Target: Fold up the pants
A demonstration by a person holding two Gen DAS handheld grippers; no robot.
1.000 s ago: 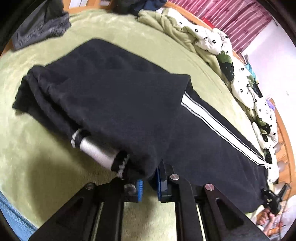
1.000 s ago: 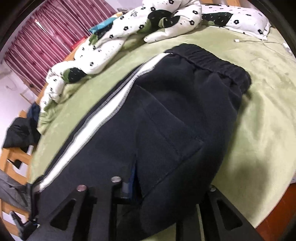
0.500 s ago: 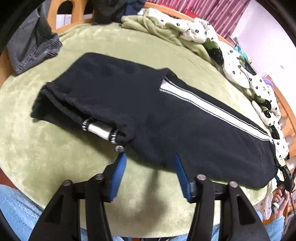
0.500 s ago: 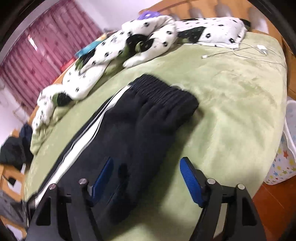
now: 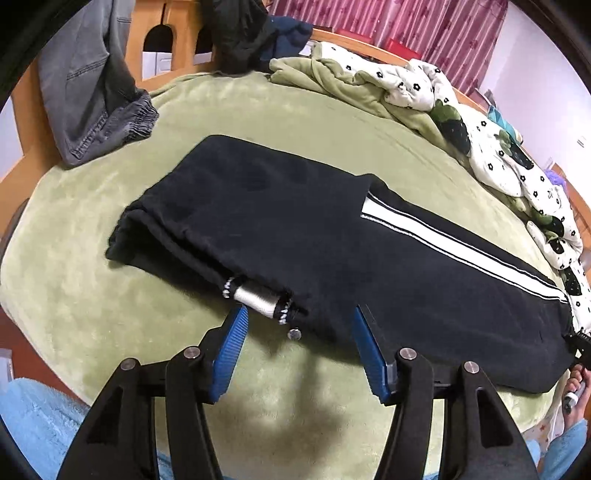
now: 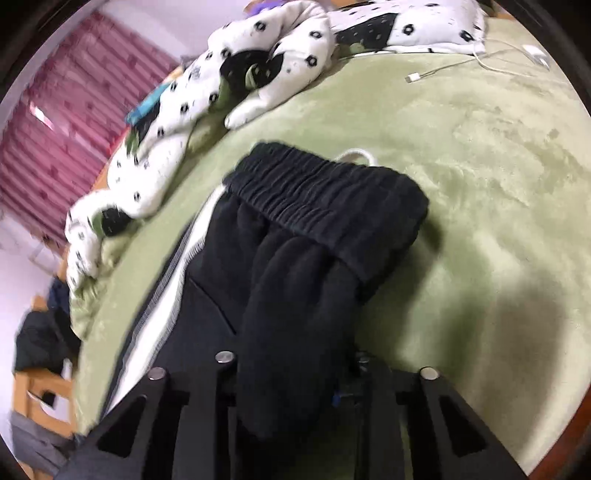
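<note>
Left view: left gripper (image 5: 297, 321) gapes empty beside the pants' (image 5: 332, 236) cuffs. Right view alone shows the waistband (image 6: 325, 195), with the right gripper (image 6: 291, 384) closing on bunched fabric.

Black pants (image 5: 295, 236) on green blanket (image 5: 74, 302), left gripper (image 5: 295, 347) empty

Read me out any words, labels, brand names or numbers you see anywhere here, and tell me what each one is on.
No text reads clearly.
Small dark marks on the white flower-print quilt: perhaps digits, too small and blurred to read.
Black track pants with a white side stripe: no label or brand visible.
Grey jeans draped at the bed's edge: no tag visible.
Pink striped curtain: pattern only, no lettering.
</note>
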